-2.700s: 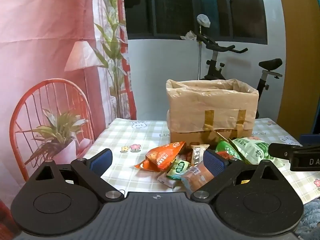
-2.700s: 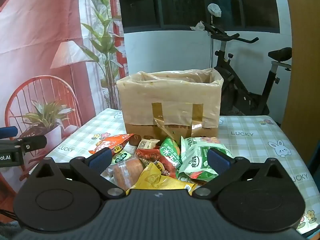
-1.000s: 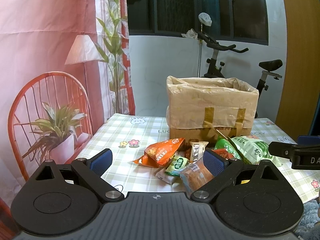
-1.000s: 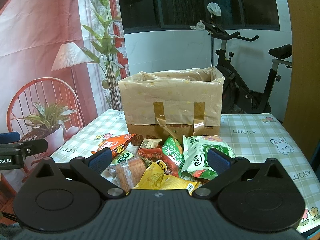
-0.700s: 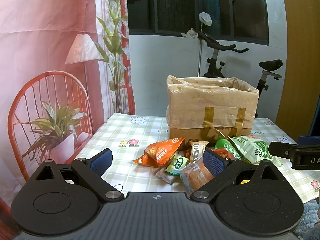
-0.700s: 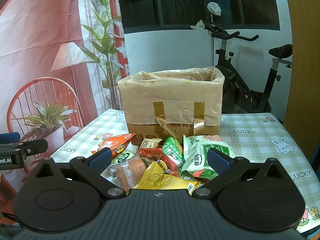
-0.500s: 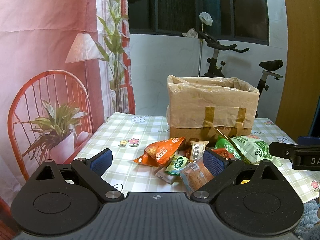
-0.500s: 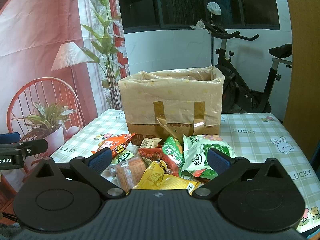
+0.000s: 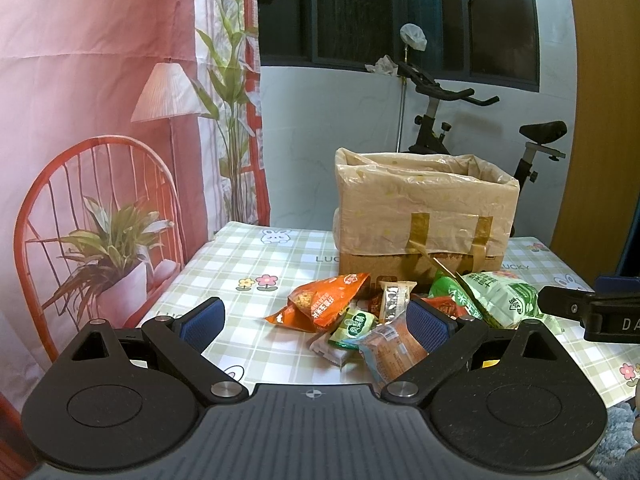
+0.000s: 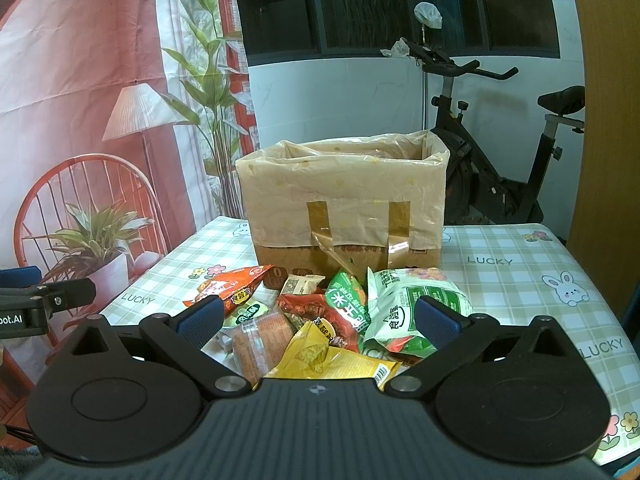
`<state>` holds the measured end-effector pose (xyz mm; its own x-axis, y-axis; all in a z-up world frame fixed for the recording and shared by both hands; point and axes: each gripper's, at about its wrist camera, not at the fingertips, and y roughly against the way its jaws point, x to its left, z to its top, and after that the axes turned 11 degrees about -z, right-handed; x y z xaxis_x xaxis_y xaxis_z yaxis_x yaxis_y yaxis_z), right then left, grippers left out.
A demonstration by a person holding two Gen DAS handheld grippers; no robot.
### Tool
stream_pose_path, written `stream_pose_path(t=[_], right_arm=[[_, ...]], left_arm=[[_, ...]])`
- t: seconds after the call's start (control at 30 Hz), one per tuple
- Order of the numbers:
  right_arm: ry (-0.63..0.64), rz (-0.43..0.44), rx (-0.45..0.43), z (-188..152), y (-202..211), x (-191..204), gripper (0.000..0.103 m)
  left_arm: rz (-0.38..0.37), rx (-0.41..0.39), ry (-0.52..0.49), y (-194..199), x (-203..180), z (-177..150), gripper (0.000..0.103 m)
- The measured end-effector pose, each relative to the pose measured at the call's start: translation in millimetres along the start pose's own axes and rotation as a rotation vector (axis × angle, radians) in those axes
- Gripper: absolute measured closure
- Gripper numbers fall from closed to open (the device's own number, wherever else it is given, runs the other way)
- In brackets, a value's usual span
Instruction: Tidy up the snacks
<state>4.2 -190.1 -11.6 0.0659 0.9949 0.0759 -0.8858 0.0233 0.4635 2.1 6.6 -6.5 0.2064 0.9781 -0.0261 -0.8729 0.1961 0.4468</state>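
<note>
while ajar, both grippers [image 9: 316, 320] [image 10: 318, 316] above snacks [image 10: 320, 320]

We hold our left gripper [image 9: 316, 322] level, its blue-padded fingers [image 9: 200, 323] spread wide and gripping nothing. Our right gripper [image 10: 318, 318] sits level too, jaws equally wide and unloaded, its tip showing at three o'clock in the left view.

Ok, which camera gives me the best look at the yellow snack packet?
The right wrist view: the yellow snack packet lies in full sight at the near edge of the pile, between the open fingers. In the left wrist view only a yellow sliver shows through the hand-held gripper's linkage.
</note>
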Motion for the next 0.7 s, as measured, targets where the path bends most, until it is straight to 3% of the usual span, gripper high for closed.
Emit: stream_pose_path(t=[0.47, 0.57, 0.7], right_arm=[[-0.031, 0.003, 0.013, -3, -5, -4, 0.0], [-0.033, 0.009, 0.01, -1, -6, -5, 0.0], [-0.022, 0.022, -0.057, 8, -6, -11, 0.0]], left_arm=[[-0.014, 0.006, 0.013, -3, 7, 5, 0.005], [0.02, -0.028, -0.012, -6, 11, 12, 0.005], [0.047, -0.062, -0.01, -15, 19, 22, 0.005]])
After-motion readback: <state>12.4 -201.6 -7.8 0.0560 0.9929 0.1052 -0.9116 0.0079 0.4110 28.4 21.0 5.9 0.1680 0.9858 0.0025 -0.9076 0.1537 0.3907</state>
